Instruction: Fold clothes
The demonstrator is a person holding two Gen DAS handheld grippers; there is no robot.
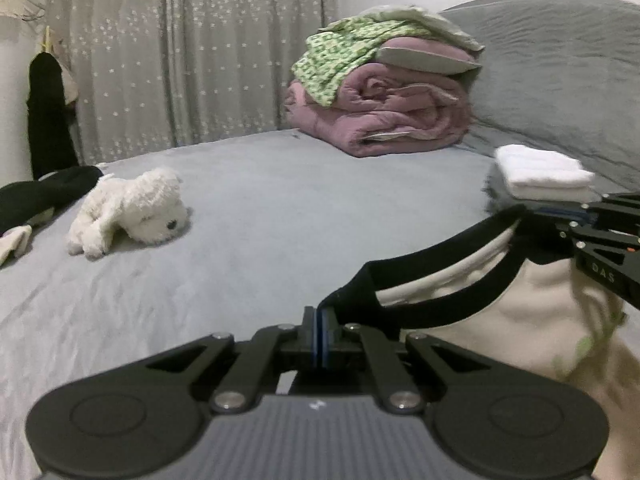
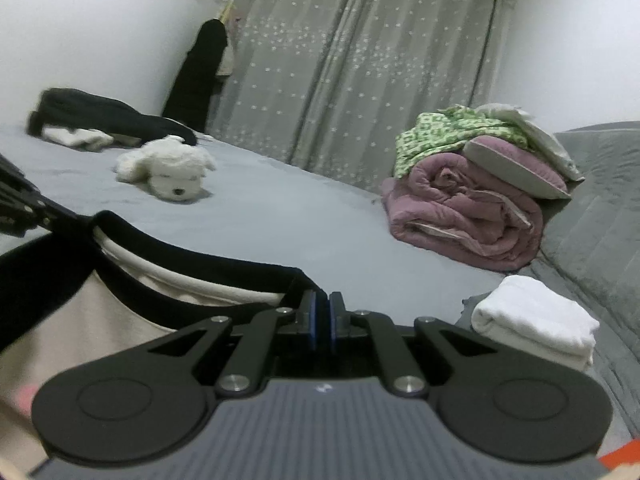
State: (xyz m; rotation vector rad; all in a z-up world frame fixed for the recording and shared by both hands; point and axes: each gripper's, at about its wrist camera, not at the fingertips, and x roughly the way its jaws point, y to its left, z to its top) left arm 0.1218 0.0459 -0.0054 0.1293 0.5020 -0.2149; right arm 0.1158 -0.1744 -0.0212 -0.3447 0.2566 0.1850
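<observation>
Meanwhile both tongs (image 1: 320,322) (image 2: 322,312) pinch shirt (image 1: 500,312) collar, bed (image 1: 260,220) beyond

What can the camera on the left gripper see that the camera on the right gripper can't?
Only the left wrist view shows the right gripper from outside, pinching the black collar, plus a green print on the cream shirt.

Only the right wrist view shows the left gripper from outside, and something orange at the bottom corner.

Both show the cream shirt, the white plush dog, the pink quilt, the folded white towel and the grey curtain.
</observation>
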